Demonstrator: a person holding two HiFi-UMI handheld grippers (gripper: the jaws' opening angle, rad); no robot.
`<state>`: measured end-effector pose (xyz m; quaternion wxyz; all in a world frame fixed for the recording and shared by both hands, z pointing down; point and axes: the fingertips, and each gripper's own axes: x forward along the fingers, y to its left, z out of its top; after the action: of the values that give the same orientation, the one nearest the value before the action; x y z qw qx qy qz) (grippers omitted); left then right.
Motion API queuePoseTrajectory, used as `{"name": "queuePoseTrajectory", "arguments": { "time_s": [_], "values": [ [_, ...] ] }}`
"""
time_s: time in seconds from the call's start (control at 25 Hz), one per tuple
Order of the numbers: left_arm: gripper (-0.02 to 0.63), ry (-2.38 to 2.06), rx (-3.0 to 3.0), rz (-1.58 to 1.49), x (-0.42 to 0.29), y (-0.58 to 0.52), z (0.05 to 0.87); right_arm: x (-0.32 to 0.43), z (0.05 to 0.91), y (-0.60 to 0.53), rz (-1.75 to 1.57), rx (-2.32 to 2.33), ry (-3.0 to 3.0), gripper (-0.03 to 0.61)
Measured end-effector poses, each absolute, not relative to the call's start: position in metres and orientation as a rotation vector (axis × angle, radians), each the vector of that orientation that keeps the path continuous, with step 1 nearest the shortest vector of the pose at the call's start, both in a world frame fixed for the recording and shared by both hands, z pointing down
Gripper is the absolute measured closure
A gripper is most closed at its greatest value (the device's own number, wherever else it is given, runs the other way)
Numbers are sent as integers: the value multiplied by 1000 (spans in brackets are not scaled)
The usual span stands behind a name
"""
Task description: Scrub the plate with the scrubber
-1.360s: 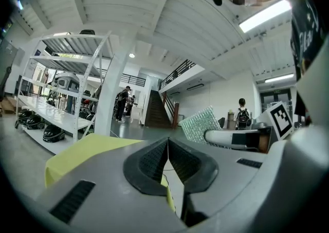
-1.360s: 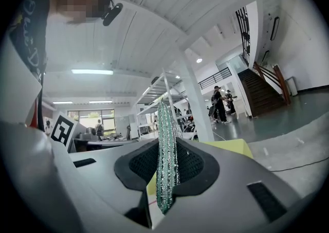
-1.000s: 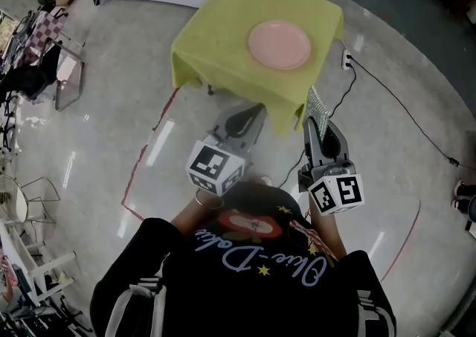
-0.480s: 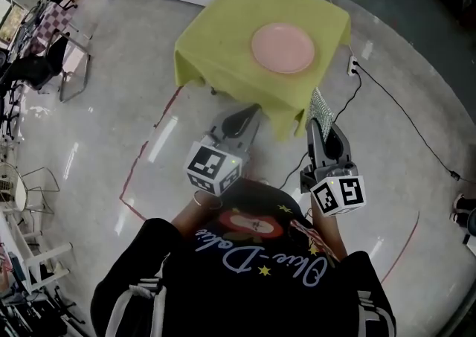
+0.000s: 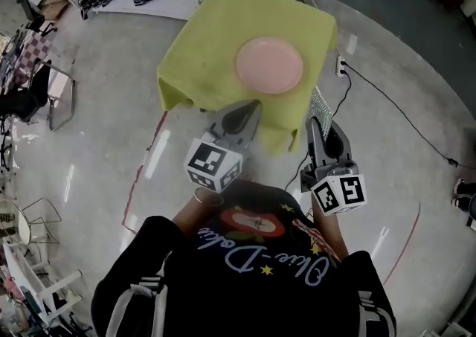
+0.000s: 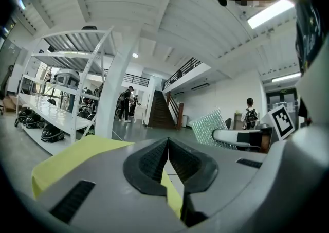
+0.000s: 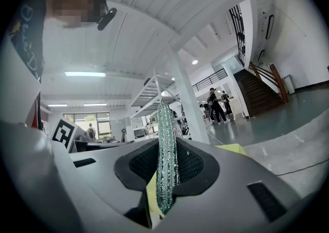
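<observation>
Ceiling strips (image 6: 272,13) give bright, even light, glare streaks the glossy floor (image 5: 97,142), fisheye bends edges, corners go black.

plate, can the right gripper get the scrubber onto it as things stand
Likely yes, once it moves in: the right gripper, shut on the scrubber, is off the table's near edge, and nothing lies between it and the plate.
</observation>
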<state>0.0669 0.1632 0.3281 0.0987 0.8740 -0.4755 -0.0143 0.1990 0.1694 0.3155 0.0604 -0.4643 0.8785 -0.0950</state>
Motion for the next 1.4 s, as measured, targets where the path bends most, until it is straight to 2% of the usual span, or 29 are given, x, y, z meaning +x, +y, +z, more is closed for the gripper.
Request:
{"name": "queuePoseTrajectory", "arguments": {
  "time_s": [0.8, 1.16, 1.4],
  "values": [
    [609, -1307, 2539, 8, -41, 1, 363, 104, 336, 18, -335, -1547, 2644, 518],
    [609, -1245, 2549, 67, -93, -40, 389, 67, 355, -28, -324, -1637, 2612, 518],
    [609, -1231, 2503, 85, -104, -57, 416, 62, 376, -43, -344, -1674, 2688, 518]
  ]
}}
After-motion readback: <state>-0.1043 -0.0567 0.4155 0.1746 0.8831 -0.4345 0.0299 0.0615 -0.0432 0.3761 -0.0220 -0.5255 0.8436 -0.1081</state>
